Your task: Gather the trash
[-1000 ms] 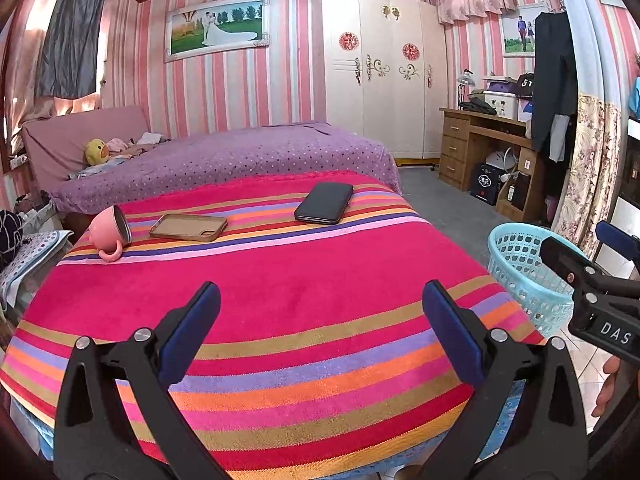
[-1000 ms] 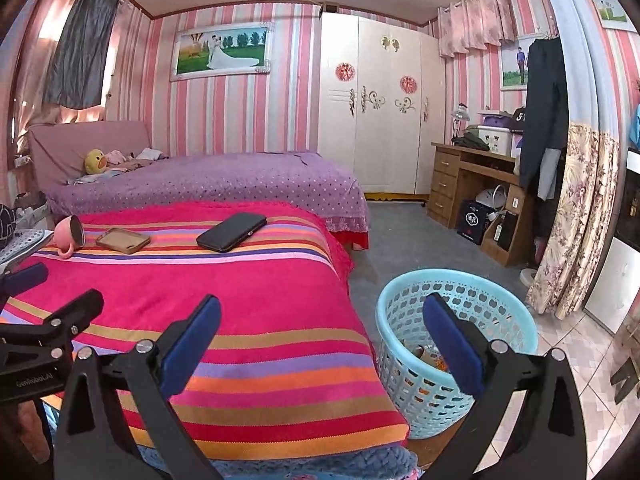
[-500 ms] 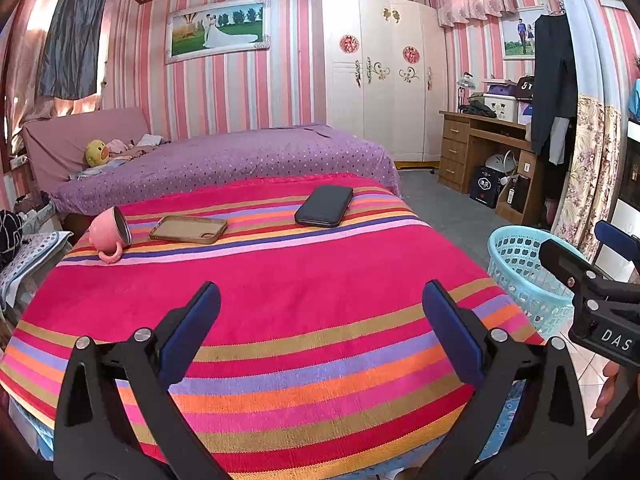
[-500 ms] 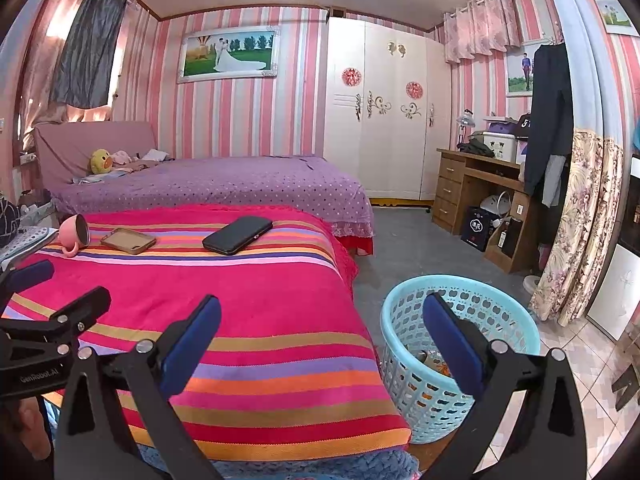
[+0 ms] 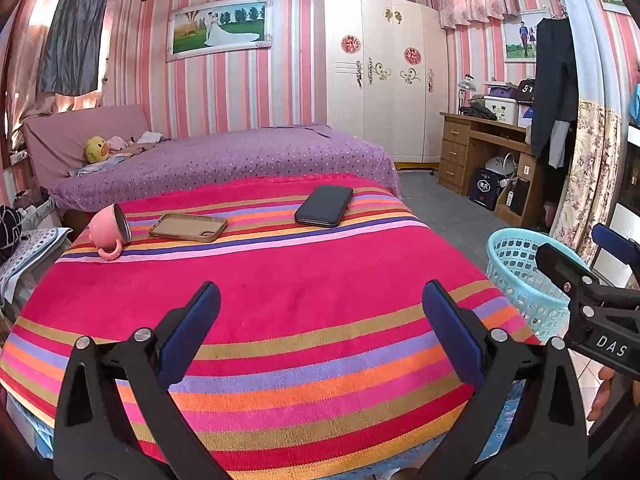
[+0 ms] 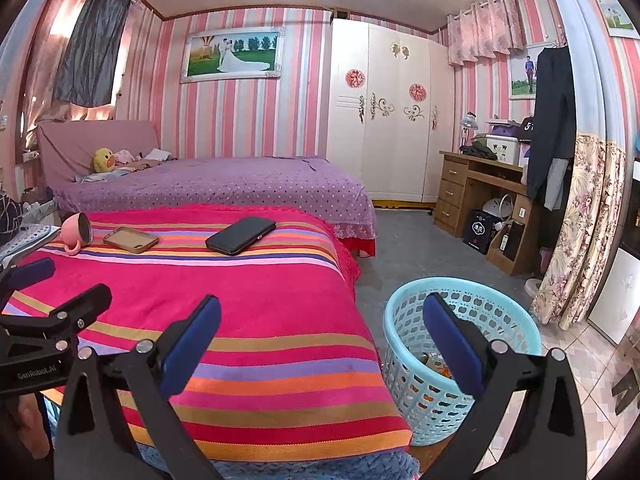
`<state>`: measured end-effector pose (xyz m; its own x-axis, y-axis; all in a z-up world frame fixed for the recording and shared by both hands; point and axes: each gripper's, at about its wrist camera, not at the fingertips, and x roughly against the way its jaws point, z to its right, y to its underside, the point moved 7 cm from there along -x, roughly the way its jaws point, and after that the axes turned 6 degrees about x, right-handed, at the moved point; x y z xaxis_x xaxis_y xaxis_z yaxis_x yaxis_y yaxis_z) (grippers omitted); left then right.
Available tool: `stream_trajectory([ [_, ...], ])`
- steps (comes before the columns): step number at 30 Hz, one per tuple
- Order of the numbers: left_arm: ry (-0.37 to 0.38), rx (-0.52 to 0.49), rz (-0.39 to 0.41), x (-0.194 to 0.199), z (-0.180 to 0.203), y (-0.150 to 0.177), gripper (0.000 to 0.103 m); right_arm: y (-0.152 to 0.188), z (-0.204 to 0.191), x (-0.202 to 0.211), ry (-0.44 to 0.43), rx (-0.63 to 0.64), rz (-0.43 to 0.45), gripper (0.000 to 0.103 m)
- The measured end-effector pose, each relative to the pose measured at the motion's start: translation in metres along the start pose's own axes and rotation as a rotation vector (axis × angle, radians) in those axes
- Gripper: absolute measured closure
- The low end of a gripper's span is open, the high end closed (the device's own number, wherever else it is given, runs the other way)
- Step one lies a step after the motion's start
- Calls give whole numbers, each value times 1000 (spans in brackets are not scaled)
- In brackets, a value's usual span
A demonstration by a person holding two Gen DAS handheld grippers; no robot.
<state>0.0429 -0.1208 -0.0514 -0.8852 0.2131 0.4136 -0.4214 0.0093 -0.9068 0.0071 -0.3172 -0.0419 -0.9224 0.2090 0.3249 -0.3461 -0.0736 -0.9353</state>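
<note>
Striped bedspread: pink mug on its side, tan phone case, black phone. Light-blue perforated basket beside bed, scraps inside. Left gripper and right gripper: fingers spread, empty.

Left gripper and right gripper are being held level, side by side, jaws spread wide, nothing gripped.
</note>
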Motion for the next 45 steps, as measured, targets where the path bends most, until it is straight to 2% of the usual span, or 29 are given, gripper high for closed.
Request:
stream_trajectory([
  [45,-4,8,-1,2,0,-1,5,0,-2,1,-4,2,6,5],
])
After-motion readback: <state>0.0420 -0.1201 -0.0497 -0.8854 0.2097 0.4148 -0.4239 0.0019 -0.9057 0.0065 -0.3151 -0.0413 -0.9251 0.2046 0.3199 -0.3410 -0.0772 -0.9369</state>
